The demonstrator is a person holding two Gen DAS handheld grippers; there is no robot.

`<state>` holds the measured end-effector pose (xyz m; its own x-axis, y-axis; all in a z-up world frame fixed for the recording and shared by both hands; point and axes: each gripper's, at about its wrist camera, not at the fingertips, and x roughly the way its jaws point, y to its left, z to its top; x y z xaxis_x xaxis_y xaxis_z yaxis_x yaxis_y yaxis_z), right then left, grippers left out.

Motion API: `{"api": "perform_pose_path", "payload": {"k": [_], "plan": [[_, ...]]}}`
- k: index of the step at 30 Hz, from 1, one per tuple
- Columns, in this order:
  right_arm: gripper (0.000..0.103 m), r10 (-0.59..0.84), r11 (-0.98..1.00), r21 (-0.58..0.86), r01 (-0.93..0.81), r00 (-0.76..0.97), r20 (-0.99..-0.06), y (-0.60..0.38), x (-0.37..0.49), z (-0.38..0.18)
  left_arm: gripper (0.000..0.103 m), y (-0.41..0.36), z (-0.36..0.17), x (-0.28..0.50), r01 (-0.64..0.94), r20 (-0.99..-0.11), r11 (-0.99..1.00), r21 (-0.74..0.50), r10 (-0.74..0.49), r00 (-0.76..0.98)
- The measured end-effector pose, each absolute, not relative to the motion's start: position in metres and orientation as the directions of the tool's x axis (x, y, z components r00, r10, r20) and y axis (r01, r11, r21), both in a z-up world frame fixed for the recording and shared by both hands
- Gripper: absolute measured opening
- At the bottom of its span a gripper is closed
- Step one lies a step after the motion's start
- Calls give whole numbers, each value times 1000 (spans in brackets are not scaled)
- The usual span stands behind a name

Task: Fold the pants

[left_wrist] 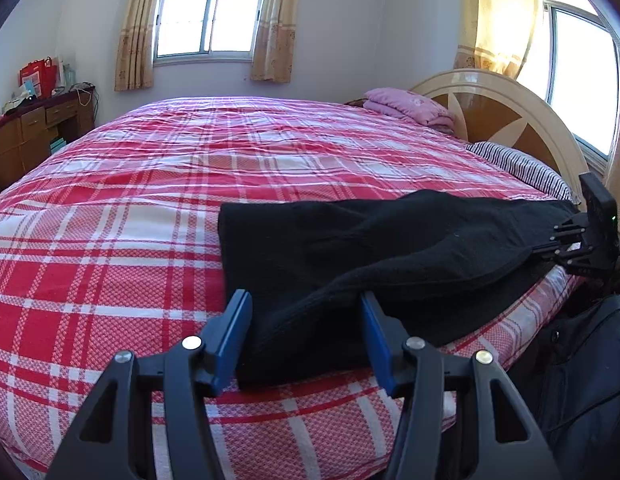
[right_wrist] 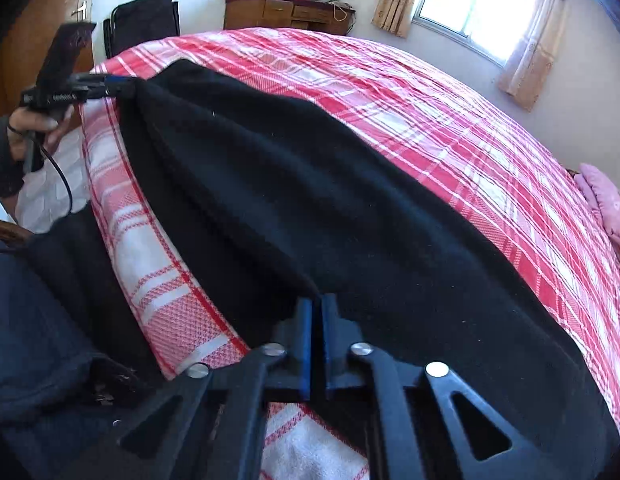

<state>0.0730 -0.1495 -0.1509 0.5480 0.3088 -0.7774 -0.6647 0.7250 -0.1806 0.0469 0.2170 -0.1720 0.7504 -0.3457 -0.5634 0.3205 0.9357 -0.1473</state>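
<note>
From the left wrist view, the left gripper [left_wrist: 306, 336] fills the bottom of the frame, its blue pads spread wide around an end of the black pants [left_wrist: 349, 256], which lie across the lower right of the red plaid bed [left_wrist: 150, 200]. At right edge, the right gripper [left_wrist: 549, 246] pinches the other end. From the right wrist view, the right gripper [right_wrist: 317, 344] sits bottom centre, pads clamped on fabric; the left gripper [right_wrist: 110, 86] is upper left.
</note>
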Motion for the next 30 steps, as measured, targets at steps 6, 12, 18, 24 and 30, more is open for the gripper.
{"api": "perform_pose_path", "payload": {"k": [6,12,18,24,30], "plan": [[3,327,722,-167,-671,544,-773,-150,60,-140,60,219,-174,46,338,-559,929,-152,-363,746],[3,281,720,-161,-675,496,-821,-144,71,-172,61,226,-170,34,395,-550,904,-166,-417,724],[9,314,713,-127,-690,476,-822,-149,70,-166,61,254,-153,25,365,-500,912,-185,-407,764],[15,329,728,-107,-678,481,-812,-161,62,-160,73,239,-136,30,370,-450,911,-183,-412,792],[43,331,775,-83,-627,514,-791,-183,65,-150,73,182,-175,53,393,-638,919,1,-302,708]]}}
